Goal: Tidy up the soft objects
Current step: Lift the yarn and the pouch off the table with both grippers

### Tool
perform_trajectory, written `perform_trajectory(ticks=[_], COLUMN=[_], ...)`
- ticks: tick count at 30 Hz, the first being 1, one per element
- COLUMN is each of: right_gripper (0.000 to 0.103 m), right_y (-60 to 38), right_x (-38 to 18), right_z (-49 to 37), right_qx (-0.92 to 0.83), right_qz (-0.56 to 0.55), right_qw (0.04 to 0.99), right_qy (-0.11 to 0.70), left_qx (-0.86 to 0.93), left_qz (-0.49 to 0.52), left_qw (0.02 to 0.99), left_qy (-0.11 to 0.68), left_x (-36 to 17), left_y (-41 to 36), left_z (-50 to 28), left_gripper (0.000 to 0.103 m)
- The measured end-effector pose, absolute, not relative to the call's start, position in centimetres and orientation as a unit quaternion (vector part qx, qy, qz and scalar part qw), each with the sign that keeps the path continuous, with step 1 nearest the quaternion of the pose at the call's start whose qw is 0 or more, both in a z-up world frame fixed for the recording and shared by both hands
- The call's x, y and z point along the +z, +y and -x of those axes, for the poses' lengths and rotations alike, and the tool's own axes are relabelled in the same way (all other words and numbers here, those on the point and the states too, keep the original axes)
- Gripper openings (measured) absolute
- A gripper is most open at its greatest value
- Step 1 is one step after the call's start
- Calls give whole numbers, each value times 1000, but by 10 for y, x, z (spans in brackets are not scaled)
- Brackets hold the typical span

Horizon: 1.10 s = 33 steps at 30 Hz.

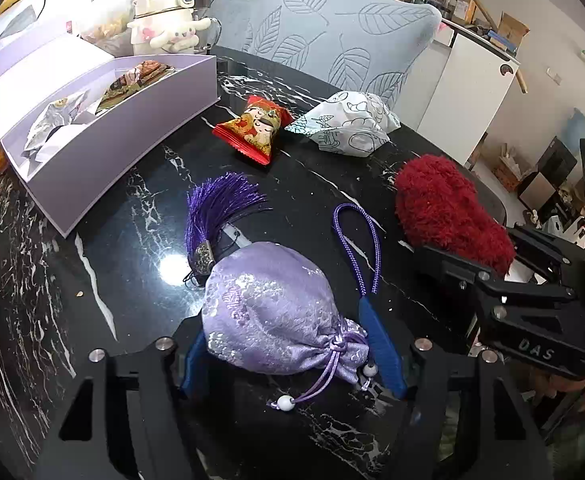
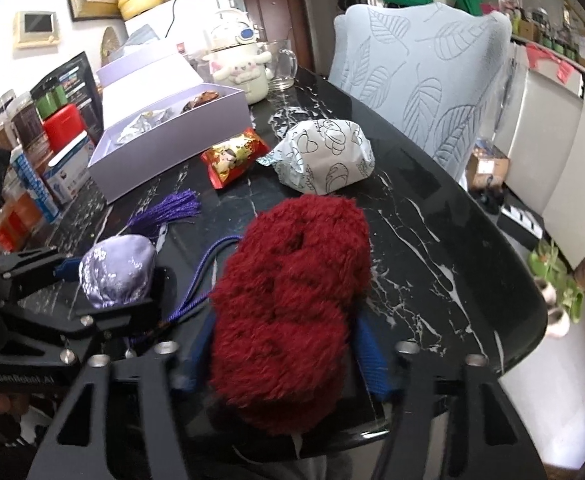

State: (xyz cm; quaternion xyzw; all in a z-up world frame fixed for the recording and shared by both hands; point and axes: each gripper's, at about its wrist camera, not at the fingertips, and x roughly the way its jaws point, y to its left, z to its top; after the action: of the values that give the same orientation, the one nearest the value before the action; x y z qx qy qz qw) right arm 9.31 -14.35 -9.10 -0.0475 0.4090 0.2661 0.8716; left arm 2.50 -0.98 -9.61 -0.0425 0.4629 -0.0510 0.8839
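Observation:
A lilac brocade pouch (image 1: 268, 312) with a purple tassel (image 1: 216, 208) and a purple cord loop (image 1: 356, 240) lies on the black marble table (image 1: 132, 280). My left gripper (image 1: 284, 320) is shut on it, blue pads pressing both sides. A dark red fluffy plush (image 2: 292, 304) fills the right wrist view. My right gripper (image 2: 284, 320) is shut on it, its blue fingers (image 2: 372, 352) squeezing the sides. The two grippers sit side by side, the pouch (image 2: 116, 272) to the left of the plush (image 1: 448, 208).
A red snack packet (image 1: 252, 128) and a white patterned packet (image 1: 344, 124) lie further back. At the back left stands an open lavender box (image 1: 104, 136) holding several packets. Behind are a cartoon-dog bottle (image 1: 164, 24), a glass mug (image 2: 280, 64) and a leaf-print chair (image 1: 332, 32). The table edge (image 2: 524, 280) curves right.

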Motion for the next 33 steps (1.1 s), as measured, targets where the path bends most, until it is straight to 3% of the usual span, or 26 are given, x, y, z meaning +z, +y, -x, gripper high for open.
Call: perform_trajectory(ticks=[4, 33], right_gripper=[38, 38], right_y=[-149, -119], right_x=[-91, -63], right_z=[-94, -65], right_qx=[261, 336], right_qz=[32, 13], right_qw=[873, 859], right_qy=[411, 386], left_qx=[-42, 9], left_qz=[24, 79], left_qw=[889, 913], left_qy=[456, 401], left_x=[-94, -45], left_y=[-14, 37], left_z=[-20, 22], left_gripper=[62, 60])
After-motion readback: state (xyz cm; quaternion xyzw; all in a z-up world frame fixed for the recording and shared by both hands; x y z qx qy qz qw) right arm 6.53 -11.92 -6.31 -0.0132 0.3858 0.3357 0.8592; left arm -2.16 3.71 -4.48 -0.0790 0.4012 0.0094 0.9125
